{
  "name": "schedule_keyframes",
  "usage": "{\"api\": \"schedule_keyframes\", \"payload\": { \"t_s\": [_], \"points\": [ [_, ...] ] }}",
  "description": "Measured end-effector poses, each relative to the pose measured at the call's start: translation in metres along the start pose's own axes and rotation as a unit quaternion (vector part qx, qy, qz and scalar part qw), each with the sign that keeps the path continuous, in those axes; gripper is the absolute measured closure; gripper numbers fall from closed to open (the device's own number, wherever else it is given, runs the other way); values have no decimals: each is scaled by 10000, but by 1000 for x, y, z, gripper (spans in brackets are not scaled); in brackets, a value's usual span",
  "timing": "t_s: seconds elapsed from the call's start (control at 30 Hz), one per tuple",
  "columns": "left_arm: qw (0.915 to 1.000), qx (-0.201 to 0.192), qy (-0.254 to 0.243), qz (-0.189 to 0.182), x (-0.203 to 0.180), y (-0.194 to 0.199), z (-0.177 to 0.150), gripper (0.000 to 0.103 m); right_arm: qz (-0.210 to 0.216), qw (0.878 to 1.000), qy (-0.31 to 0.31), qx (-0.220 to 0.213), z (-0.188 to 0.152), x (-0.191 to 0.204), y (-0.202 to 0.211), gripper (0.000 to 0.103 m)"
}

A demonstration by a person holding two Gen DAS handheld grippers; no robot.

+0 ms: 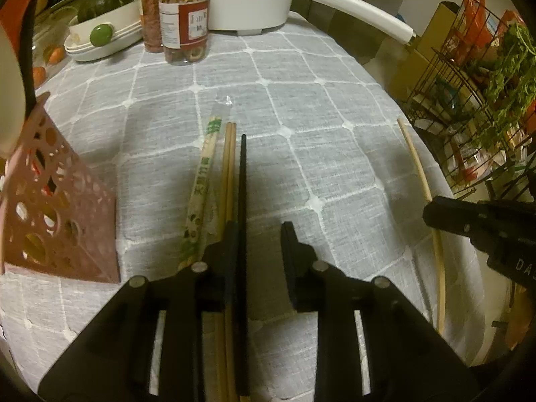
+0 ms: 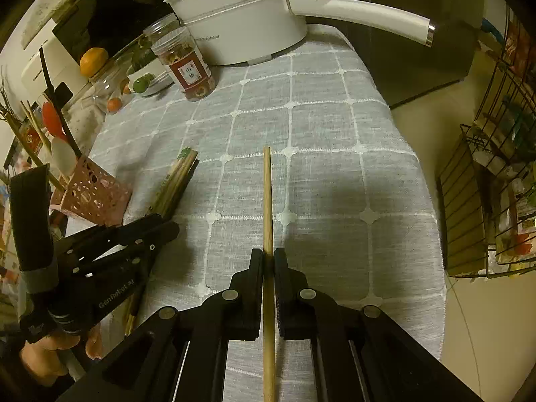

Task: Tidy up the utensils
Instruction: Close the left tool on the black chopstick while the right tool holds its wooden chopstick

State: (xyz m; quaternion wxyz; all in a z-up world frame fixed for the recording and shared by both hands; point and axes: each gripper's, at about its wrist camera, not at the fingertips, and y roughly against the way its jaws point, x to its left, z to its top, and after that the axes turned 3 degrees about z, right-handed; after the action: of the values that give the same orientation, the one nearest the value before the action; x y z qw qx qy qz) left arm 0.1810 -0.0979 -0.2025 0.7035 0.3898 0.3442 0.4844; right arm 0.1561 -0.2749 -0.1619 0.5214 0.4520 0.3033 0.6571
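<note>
Tablecloth (image 2: 321, 154) lies bare beyond right tongs (image 2: 268, 258).

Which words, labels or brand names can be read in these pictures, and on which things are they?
"GenRobot.AI": side of the black left gripper.
"DA", cut off: black right gripper.
White electric pot: grey brand word, blurred.
Clear red-labelled jar: characters unreadable.
Paper-wrapped chopsticks: green print unreadable.

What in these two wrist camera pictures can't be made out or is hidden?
- Left wrist view: the near ends of the black chopstick and brown wooden chopsticks run under the left gripper.
- Left wrist view: the pink perforated utensil holder is cut off by the left edge; its contents barely show.
- Right wrist view: the pale wooden chopstick leaves the bottom edge.
- Both views: the jar label is too small to read.
</note>
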Motion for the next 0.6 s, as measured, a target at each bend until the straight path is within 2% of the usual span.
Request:
{"api": "schedule_keyframes", "payload": {
  "t_s": [0.2,0.33,0.53,0.6],
  "points": [
    [9997,129,-148,-124,-6,-6,-2,73,-29,10000,-19,64,0,-2,-4,97],
    [9997,118,-197,-58,-10,-10,4,73,-43,9999,-26,98,0,-2,-7,97],
    [9983,277,-341,378,-22,-21,20,73,-74,9999,-53,138,-1,-4,-12,97],
    [9974,352,-393,500,-27,-23,25,77,-69,9999,-80,134,-1,-5,-11,97]
  ]
}}
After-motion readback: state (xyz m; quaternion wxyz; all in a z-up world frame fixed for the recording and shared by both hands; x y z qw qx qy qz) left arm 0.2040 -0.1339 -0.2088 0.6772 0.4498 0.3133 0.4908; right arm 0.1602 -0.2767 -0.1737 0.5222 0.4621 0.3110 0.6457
